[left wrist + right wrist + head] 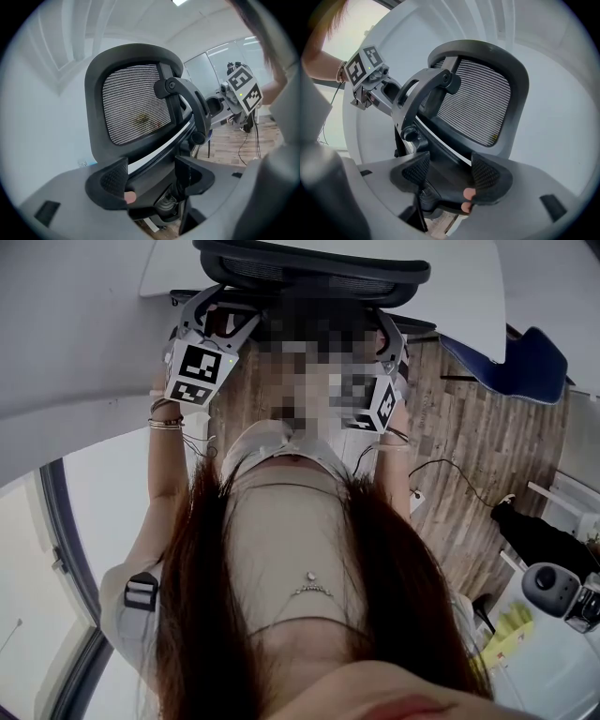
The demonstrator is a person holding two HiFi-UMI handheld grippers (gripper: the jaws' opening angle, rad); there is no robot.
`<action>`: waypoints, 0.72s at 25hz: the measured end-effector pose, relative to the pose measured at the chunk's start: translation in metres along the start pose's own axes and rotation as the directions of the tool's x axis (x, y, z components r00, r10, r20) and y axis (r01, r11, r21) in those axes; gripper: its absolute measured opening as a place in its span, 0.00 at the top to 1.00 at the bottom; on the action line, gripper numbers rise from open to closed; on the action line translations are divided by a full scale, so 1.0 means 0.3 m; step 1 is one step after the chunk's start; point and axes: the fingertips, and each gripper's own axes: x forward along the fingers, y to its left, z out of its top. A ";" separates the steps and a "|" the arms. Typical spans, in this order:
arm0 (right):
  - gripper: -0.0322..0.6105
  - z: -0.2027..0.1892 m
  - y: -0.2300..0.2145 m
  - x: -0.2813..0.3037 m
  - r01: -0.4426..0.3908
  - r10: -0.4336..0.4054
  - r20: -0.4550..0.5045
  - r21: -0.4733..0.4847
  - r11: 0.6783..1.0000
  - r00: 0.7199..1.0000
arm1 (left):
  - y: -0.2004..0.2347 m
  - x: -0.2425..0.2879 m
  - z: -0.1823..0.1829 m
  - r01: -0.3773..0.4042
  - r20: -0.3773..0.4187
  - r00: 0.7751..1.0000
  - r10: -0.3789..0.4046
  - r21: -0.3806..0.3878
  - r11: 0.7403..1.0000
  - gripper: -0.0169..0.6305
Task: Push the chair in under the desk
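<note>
Chair (309,263): black, mesh headrest (136,103) on a jointed bracket. In the head view its back lies against the near edge of the white desk (469,287). The seat is hidden.

Left gripper (225,310): at the chair's left side. In its own view the jaws stand part-way apart with the chair's dark back frame (154,164) filling the gap below the headrest, so it is clamped on the frame. A fingertip (129,197) shows beneath the left jaw.

Right gripper (389,334): at the chair's right side, jaws likewise closed onto the back frame. Fingertips (466,194) show under the right jaw.

Markings: each gripper's cube (199,371) carries black-and-white square code patterns, the only print to be made out.

Right of the chair: wood-plank floor (469,456) and a blue seat (525,362).
</note>
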 end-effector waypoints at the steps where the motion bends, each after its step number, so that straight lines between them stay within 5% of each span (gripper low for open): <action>1: 0.51 -0.001 0.000 -0.001 0.000 0.000 0.001 0.000 1.000 1.000 | -0.001 0.001 0.000 0.002 0.000 1.000 -0.002 0.000 1.000 0.51; 18: 0.51 0.010 0.014 -0.024 0.031 -0.031 0.011 0.014 0.999 0.999 | 0.019 0.004 0.009 0.042 0.028 0.999 -0.043 0.022 0.999 0.50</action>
